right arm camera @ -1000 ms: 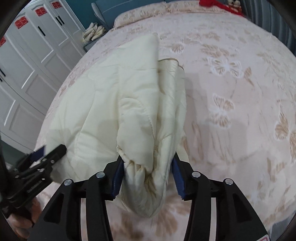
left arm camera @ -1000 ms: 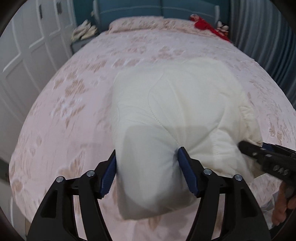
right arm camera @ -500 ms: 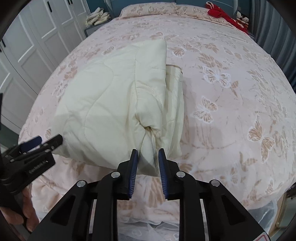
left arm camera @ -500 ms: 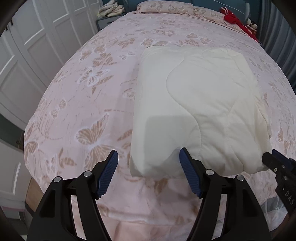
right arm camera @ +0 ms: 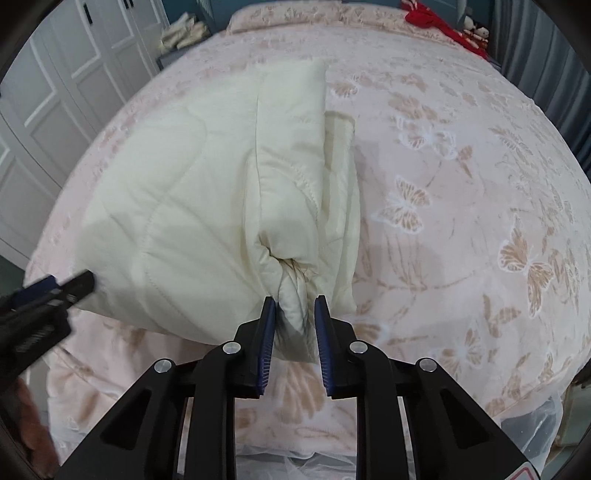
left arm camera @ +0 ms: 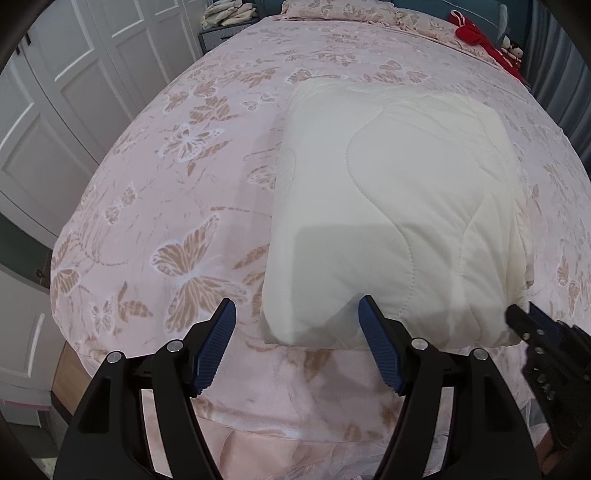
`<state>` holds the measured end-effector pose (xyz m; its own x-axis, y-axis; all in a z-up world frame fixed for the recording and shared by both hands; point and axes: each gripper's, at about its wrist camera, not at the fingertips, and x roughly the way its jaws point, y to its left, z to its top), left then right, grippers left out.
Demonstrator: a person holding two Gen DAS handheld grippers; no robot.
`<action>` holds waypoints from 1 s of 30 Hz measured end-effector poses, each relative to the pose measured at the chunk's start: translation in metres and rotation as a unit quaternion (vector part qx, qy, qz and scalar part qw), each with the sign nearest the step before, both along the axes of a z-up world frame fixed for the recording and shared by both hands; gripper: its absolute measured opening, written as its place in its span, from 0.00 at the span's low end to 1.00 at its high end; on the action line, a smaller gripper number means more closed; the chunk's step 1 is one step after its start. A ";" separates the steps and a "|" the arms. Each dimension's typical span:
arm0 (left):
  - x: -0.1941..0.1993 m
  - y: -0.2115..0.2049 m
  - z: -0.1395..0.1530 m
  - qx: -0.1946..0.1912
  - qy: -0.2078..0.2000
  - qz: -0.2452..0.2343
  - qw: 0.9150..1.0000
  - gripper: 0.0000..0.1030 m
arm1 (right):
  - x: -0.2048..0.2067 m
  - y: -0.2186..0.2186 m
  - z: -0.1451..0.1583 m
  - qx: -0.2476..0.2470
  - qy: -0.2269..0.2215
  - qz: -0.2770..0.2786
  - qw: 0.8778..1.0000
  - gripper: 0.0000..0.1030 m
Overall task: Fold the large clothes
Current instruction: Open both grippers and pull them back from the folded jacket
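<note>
A cream quilted blanket (left arm camera: 399,206) lies folded on the pink butterfly bedspread (left arm camera: 177,206), near the bed's front edge. It also shows in the right wrist view (right arm camera: 207,206). My left gripper (left arm camera: 295,332) is open wide, its jaws apart at the blanket's front left corner without pinching it. My right gripper (right arm camera: 294,317) has its jaws narrowly apart around a bunched corner of the blanket (right arm camera: 293,306); the fabric sits loose between the pads. The right gripper also shows at the right edge of the left wrist view (left arm camera: 532,325).
White wardrobe doors (left arm camera: 55,110) stand to the left of the bed. A red garment (left arm camera: 476,37) and pillows lie at the headboard end. A nightstand with folded cloth (right arm camera: 184,33) is at the back left. Grey curtains (right arm camera: 554,55) hang on the right.
Both grippers have pulled back toward the bed's front edge and the blanket has settled flat. The left gripper let go of its corner. The right jaws closed, then opened slightly.
</note>
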<state>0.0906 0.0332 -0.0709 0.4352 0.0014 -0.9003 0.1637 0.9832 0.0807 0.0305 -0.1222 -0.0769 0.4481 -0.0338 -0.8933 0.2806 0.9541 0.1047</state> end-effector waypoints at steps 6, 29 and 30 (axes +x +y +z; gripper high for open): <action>-0.002 -0.002 0.005 0.002 -0.010 0.002 1.000 0.64 | 0.005 -0.003 -0.006 -0.032 0.006 0.010 0.999 0.18; -0.027 -0.020 0.024 0.028 -0.050 0.006 0.998 0.64 | -0.037 -0.015 0.029 -0.030 -0.041 -0.029 0.998 0.18; -0.028 -0.020 0.024 0.027 -0.050 0.007 0.998 0.64 | -0.038 -0.014 0.030 -0.030 -0.042 -0.030 0.998 0.18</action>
